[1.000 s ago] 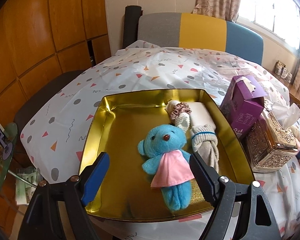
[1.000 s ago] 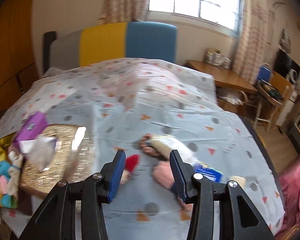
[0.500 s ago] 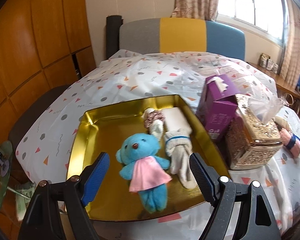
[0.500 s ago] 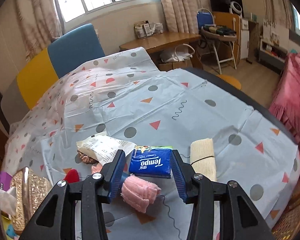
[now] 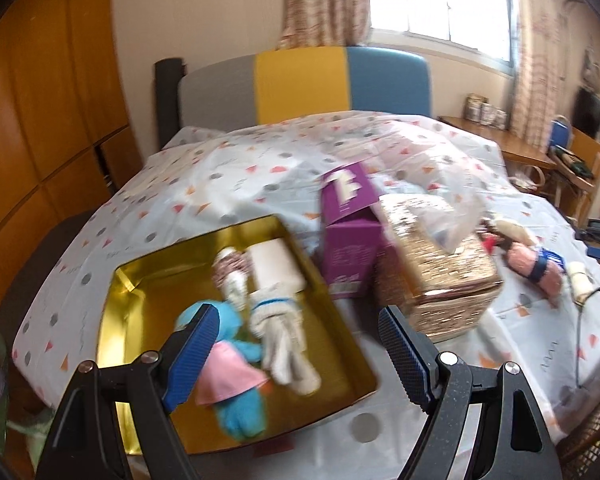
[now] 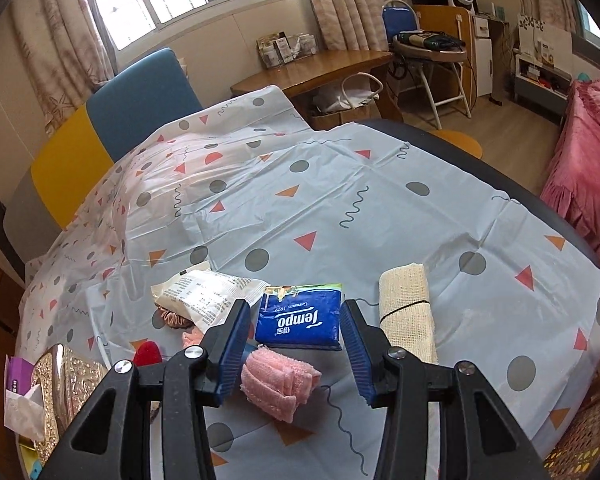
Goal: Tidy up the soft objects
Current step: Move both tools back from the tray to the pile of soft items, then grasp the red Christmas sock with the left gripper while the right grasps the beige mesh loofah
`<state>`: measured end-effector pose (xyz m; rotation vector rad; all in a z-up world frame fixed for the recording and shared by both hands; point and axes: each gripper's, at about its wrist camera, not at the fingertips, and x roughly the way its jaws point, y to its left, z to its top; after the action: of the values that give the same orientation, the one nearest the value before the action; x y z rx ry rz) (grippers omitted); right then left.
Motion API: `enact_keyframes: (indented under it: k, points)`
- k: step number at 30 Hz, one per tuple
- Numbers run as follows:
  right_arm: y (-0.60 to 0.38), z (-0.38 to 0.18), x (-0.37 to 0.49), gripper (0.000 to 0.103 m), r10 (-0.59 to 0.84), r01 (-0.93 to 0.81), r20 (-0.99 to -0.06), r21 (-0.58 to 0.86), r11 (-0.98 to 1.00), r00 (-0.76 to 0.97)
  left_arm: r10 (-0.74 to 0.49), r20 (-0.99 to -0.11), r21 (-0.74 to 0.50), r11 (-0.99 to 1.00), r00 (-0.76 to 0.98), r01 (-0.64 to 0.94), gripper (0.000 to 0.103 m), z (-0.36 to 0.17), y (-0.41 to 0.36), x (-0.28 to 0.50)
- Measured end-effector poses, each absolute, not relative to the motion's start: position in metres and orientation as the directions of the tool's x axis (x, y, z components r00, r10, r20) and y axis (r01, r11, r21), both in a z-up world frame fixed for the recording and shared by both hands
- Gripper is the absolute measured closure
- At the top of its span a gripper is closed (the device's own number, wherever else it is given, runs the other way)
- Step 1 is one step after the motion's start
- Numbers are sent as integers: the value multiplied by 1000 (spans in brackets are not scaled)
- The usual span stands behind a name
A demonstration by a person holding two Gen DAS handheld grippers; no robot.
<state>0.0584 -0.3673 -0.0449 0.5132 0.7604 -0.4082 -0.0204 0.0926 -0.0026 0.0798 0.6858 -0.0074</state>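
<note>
A pink rolled towel (image 6: 282, 380) is seen lying on the spotted tablecloth (image 6: 340, 208), just under the right gripper (image 6: 294, 344). A blue tissue pack (image 6: 300, 322) lies just behind it, and a cream rolled cloth (image 6: 408, 312) beside that. The right gripper is held low over the towel, tilted down, its jaws apart and empty. The left gripper (image 5: 298, 354) is held wide apart above the near edge of the gold tray (image 5: 148, 280), where a blue teddy bear (image 5: 232, 364) is laid.
</note>
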Motion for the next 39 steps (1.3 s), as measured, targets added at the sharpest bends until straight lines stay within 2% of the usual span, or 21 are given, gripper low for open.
enact_keyframes:
  k: [6, 11, 15, 20, 25, 34, 39]
  points:
    - [-393, -51, 44, 56, -202, 628, -753, 332, 704, 626, -146, -608, 57, 973, 781, 226, 20, 17, 41, -14]
    - [-420, -66, 30, 56, -144, 684, -772, 441, 581, 619, -259, -611, 72, 923, 748, 378, 21, 22, -15, -6]
    - [-426, -73, 27, 56, -100, 684, -773, 482, 548, 626, -326, -659, 44, 883, 678, 467, 31, 18, -55, 8]
    - [-420, -72, 31, 56, -64, 658, -769, 497, 565, 636, -343, -734, 19, 853, 586, 522, 35, 16, -106, 45]
    - [-418, -66, 32, 56, -57, 633, -752, 509, 584, 657, -296, -803, 63, 821, 518, 568, 34, 1, -157, 93]
    - [-431, -65, 20, 56, -41, 613, -699, 597, 518, 714, -45, -905, 217, 807, 424, 550, 34, -75, -206, 161]
    - [-455, -68, -7, 56, -109, 624, -636, 684, 378, 764, -13, -938, 175, 846, 347, 504, 34, -107, -207, 173]
